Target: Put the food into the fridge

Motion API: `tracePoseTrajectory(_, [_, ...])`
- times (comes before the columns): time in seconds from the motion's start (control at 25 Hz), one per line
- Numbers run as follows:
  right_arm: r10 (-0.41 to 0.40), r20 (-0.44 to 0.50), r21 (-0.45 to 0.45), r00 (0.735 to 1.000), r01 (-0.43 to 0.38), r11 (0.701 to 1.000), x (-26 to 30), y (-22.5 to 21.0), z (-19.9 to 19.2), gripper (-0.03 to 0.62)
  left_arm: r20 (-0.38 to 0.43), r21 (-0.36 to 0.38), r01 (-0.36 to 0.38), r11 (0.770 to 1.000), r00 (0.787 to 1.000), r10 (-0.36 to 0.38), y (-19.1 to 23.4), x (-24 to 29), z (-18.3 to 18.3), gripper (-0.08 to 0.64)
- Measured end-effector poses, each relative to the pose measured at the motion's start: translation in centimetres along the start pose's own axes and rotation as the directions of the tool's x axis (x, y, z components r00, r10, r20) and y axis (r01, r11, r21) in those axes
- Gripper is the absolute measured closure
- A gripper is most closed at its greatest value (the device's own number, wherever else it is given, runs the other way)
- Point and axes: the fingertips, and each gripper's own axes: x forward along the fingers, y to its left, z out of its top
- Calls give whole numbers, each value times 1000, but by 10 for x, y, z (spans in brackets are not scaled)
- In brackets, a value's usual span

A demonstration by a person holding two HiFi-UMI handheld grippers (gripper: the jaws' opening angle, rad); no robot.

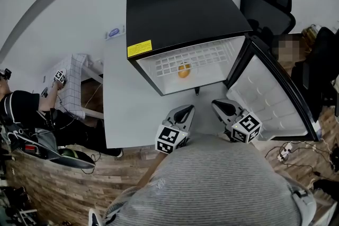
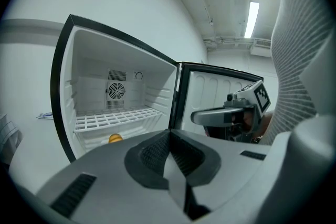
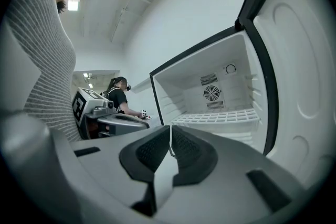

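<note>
A black mini fridge (image 1: 180, 13) stands on the white table (image 1: 122, 114), its door (image 1: 270, 92) swung wide to the right. Inside, a small orange food item (image 1: 184, 71) lies below the white wire shelf (image 2: 113, 119); it also shows in the left gripper view as the food item (image 2: 115, 138). My left gripper (image 1: 185, 109) and right gripper (image 1: 221, 105) hover side by side just in front of the open fridge, both pointing at it. The left gripper (image 2: 169, 136) is shut with nothing between its pads. The right gripper (image 3: 170, 134) is likewise shut and empty.
A black office chair (image 1: 267, 5) stands behind the fridge on the right. Another person (image 1: 21, 106) sits at the far left beside a gridded white rack (image 1: 74, 82). Cables and a power strip (image 1: 286, 151) lie on the wood floor at the right.
</note>
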Motion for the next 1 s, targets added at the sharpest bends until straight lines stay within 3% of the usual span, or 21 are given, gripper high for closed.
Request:
tracePoseTrajectory(0.32, [19,-31,-54,999,-21,998,4,7,-3,578,2,-4,6,1000,1000,-6,1,4,0,549])
tracePoseTrajectory(1.0, [16,-32,-41,999,-18,999,3,5,-3,580,-10,-6,28,1000,1000,-28,-2,8,-3,548])
